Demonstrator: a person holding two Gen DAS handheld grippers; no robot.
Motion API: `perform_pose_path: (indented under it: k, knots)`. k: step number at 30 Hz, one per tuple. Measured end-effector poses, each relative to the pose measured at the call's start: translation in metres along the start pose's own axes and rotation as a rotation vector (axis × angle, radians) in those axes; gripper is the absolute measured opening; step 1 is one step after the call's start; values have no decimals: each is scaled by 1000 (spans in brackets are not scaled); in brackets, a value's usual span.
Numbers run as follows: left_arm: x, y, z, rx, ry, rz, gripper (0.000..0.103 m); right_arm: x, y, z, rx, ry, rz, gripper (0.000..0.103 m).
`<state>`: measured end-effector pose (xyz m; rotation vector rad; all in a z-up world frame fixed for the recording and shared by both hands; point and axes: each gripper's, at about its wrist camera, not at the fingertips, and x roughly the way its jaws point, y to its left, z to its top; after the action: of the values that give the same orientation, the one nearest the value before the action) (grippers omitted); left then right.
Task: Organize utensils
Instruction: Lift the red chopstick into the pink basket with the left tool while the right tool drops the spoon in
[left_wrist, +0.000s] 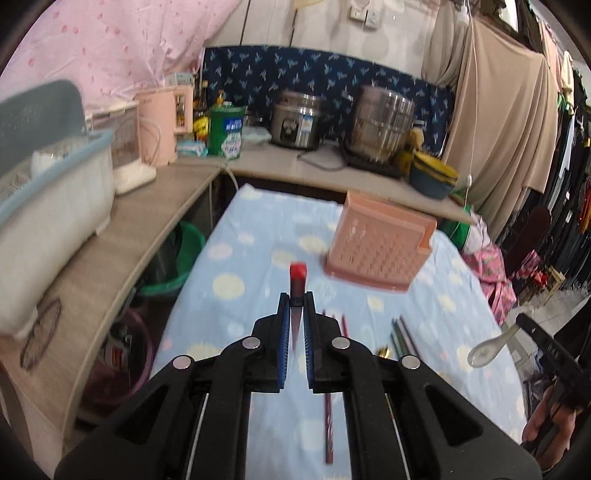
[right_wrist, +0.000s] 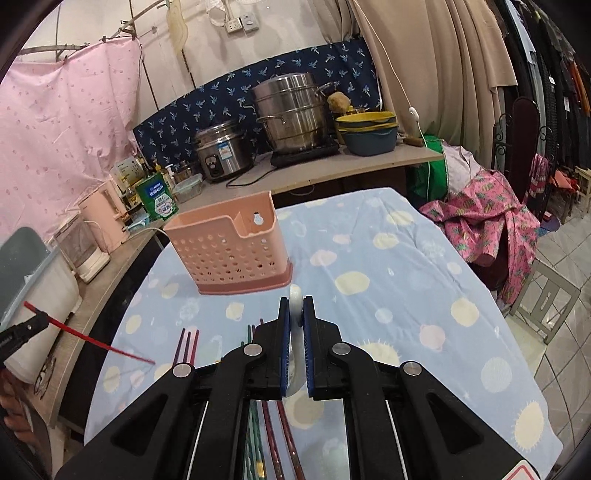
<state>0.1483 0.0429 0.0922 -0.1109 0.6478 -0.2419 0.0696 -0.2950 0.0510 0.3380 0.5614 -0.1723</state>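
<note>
1. The pink utensil holder (right_wrist: 231, 247) stands upright on the blue-clothed table (right_wrist: 406, 295), toward its far edge, open top up.
2. The right gripper (right_wrist: 295, 317), clamped on a white ceramic spoon (right_wrist: 295, 295), sits nearest, the holder ahead and slightly left.
3. The left gripper (left_wrist: 297, 306), clamped on a red-tipped chopstick (left_wrist: 297, 275) pointing forward, has the holder ahead to its right.
4. Loose chopsticks (right_wrist: 188, 345) lie near the table's near edge.
</note>
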Motion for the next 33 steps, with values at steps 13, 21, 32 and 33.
perform_pose_path:
  k: [13,21,32,33]
  knots:
    - [16,-53,131,17,-260,-85,7,64,21,95,36,-109,121,7]
    - [64,-74,171,-8,-323,-138,7,122,26,128,86,-117,166,7]
    - [127,-83,167,8,-253,-114,7,179,41,119,31,-39,139,7]
    - [132,-83,164,7,-242,-114,7,182,40,117,32,-30,138,7]
